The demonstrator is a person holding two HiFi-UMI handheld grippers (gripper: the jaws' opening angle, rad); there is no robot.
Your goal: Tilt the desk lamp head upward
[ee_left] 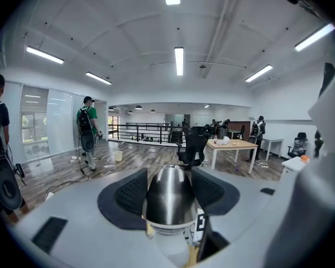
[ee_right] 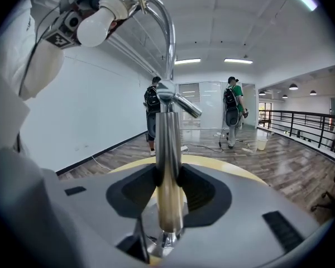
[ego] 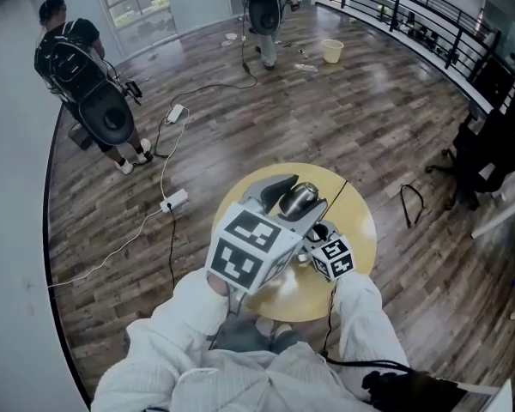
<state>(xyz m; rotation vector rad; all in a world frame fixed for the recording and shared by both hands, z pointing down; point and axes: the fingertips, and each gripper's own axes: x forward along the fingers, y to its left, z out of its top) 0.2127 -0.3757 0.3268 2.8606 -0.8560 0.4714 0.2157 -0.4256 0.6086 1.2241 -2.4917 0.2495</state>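
A chrome desk lamp stands on a round yellow table (ego: 361,223). Its cone-shaped lamp head (ego: 297,199) (ee_left: 168,197) sits between the black pads of my left gripper (ee_left: 168,190), which is shut on it. In the head view the left gripper (ego: 283,197) reaches over the table from the near left. The right gripper (ee_right: 168,184) is shut on the lamp's upright chrome pole (ee_right: 168,149), low near its base. Above it the arm curves over to the white bulb (ee_right: 99,22). In the head view only the right gripper's marker cube (ego: 333,258) shows; its jaws are hidden.
White and black cables and a power strip (ego: 174,201) lie on the wooden floor to the left. Two people with backpacks (ego: 86,75) (ego: 264,7) stand farther off. A bucket (ego: 332,51) is at the back, with a black railing and an office chair (ego: 476,157) on the right.
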